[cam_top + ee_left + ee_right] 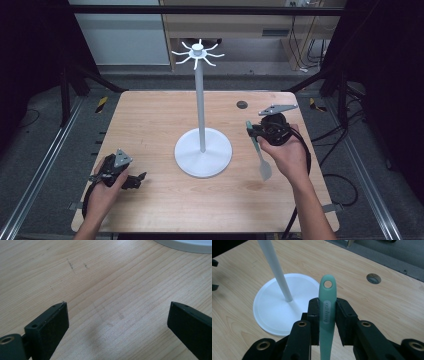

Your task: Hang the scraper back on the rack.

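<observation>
The mint-green spatula (326, 315) is clamped by the right gripper (326, 315) right of the white hook stand (202, 150), hanging-hole end away from the person, blade probably lifted. The left gripper (117, 320) is held wide open, empty.

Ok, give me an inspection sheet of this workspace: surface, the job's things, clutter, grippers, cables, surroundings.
Surface: wooden table, light scuffs, a round hole near the far edge.
Job's things: green spatula, hanging hole at the handle's free end, blade toward the person; white hook stand upright at mid-table on a round base, its hooks bare.
Clutter: nothing seen.
Grippers: right gripper shut on the spatula's handle, right of the stand; left gripper open over bare wood, at the near left.
Cables: a black cable loops from the right gripper past the wrist; more cables lie on the floor at right.
Surroundings: dark frame rails, grey floor, shelving behind the table.
</observation>
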Motion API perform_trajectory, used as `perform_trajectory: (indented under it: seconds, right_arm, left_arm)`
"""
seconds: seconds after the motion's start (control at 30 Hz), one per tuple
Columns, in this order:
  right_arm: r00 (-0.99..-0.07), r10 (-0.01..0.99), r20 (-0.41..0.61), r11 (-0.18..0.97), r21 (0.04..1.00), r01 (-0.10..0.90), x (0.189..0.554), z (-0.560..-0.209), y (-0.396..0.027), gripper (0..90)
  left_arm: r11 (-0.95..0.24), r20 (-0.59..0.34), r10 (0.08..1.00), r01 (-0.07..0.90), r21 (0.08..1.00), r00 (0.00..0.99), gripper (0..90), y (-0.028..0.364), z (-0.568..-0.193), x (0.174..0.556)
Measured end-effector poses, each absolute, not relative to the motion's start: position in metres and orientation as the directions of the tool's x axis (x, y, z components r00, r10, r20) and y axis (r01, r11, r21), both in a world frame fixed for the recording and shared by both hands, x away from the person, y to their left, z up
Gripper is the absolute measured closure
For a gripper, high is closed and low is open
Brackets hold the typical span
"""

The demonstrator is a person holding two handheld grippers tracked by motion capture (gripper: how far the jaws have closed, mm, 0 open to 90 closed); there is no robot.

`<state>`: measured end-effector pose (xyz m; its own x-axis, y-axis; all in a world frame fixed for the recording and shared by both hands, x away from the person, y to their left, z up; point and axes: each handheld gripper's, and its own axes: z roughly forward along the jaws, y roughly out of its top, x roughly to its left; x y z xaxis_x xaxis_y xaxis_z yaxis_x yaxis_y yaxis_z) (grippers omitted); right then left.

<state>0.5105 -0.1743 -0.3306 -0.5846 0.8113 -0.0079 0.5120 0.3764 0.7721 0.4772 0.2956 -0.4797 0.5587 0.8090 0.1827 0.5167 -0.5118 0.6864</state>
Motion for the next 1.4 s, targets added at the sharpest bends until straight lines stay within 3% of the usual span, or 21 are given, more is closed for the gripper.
perform_trajectory:
  seconds: [1.4]
  right_arm:
    - [-0.610,0.792,-0.002,0.291,0.881,0.374,0.505,-0.283,-0.151,74.6]
  left_arm:
    - [-0.513,0.186,0.810,0.519,0.684,0.556,3.4,0.296,-0.480,0.477]
